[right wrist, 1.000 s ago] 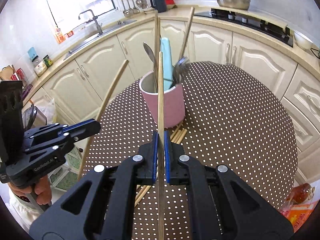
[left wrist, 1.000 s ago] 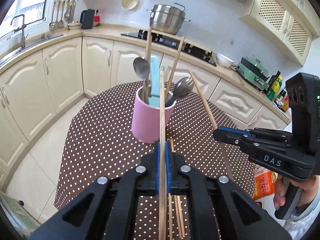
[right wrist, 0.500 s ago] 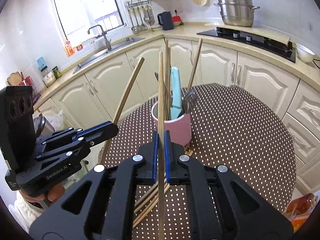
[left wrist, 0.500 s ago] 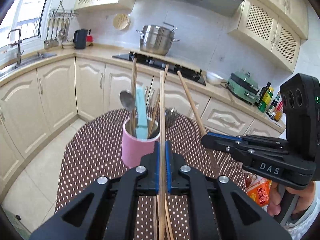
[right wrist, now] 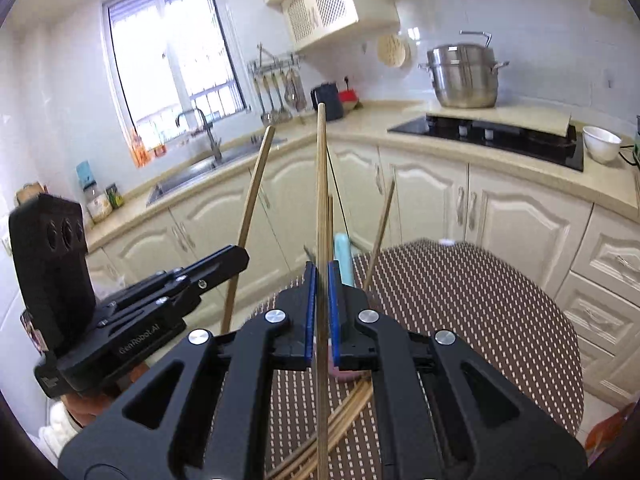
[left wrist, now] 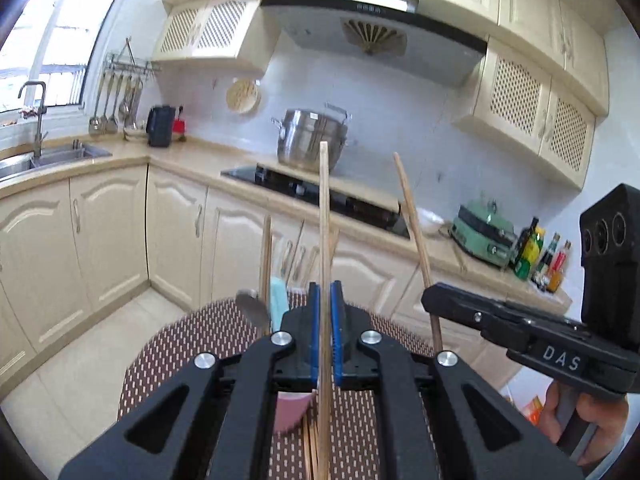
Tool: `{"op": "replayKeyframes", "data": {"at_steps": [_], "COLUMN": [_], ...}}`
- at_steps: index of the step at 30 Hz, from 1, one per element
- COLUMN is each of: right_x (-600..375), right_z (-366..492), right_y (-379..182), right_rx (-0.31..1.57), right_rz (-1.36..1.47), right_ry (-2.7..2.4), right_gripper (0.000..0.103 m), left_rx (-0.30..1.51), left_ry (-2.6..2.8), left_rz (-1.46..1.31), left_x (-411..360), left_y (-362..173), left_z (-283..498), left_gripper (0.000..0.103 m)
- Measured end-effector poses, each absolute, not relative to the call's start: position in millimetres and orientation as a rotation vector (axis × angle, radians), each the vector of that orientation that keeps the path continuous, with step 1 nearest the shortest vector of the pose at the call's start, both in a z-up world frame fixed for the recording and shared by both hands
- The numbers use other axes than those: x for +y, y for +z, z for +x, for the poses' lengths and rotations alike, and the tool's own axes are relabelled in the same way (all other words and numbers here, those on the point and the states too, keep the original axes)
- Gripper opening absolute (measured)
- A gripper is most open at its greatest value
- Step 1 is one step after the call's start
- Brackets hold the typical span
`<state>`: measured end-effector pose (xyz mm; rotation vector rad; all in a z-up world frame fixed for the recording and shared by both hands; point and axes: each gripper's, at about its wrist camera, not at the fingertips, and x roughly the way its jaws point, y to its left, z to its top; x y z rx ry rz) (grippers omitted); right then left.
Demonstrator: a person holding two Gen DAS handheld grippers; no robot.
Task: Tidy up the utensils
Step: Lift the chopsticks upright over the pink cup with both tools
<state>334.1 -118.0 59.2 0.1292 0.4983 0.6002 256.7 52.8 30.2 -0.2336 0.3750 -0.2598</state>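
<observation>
Left claw (left wrist: 325, 332) pressed together on one wooden chopstick (left wrist: 324, 216), shaft upright between the blue pads, tip high above the pink cup (left wrist: 290, 410). Right claw (right wrist: 322, 312) likewise pinched on a second chopstick (right wrist: 320, 200), also standing near vertical, just beside the first when seen from the right wrist. Both sticks gripped low on the shaft, probably so the long upper ends could be tipped over and dropped point-down into the cup. Pink cup mostly hidden behind each claw, sitting on the dotted counter (right wrist: 480, 304) and already crowded: a pale blue handle (right wrist: 343, 256), a spoon (left wrist: 252, 312) and several other chopsticks leaning out past its rim. Loose chopsticks (right wrist: 344, 412) lying flat on the counter just in front of the cup, not yet collected. Both claws held above and on the near side of the cup, likely to clear the tall handles before lowering. Crowded rim judged the main hazard: a descending stick could catch on the leaning handles or nudge the light cup over. Exact contact between held sticks and the cup's contents impossible to tell from these views.
</observation>
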Motion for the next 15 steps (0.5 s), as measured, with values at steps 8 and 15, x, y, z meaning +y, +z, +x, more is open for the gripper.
{"op": "replayKeyframes", "data": {"at_steps": [8,15], "right_x": [-107,-95], "right_z": [358,376], "right_y": [53,41], "right_rx": [0.376,0.268], "right_rz": [0.183,0.215], "right_ry": [0.562,0.539], "right_gripper": [0.006,0.007], "left_rx": [0.218,0.124], "left_ry": [-0.233,-0.235], "left_rz": [-0.278,-0.318], "left_x": [56,62], "left_y": [26,14], "left_z": [286,311], "left_gripper": [0.005,0.005]}}
